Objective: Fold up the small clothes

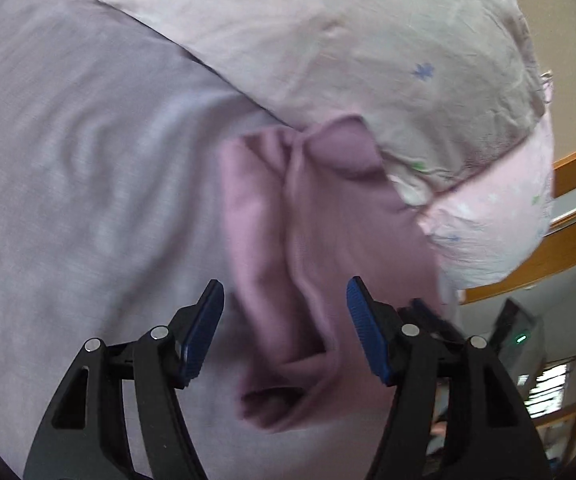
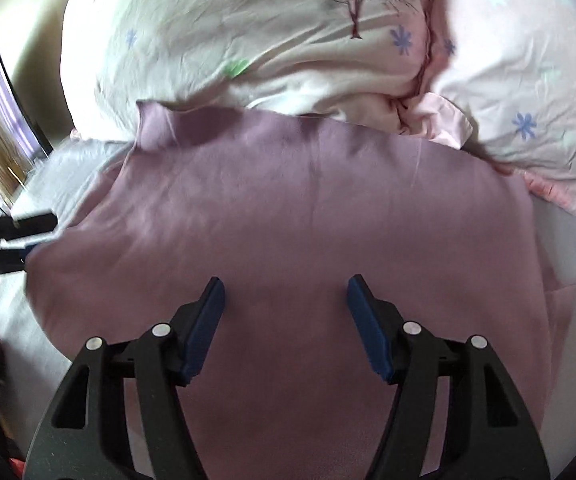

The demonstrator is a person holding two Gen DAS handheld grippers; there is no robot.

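Mauve garment on the bed sheet, against the floral duvet. Left gripper and right gripper both spread above it, pinching nothing.

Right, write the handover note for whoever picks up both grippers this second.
Left gripper: open, nothing held, above a bunched, creased part of the mauve garment.
Right gripper: open, nothing held, above a broad, fairly flat stretch of the same garment.
The garment lies on the pale bed sheet, its far edge up against the flowered quilt.
Done: it looks partly laid out on the right gripper's side; how many folds are in cannot be told.
Left: probably smooth the bunched side, finish the folds, and check whether other clothes wait; none show here.
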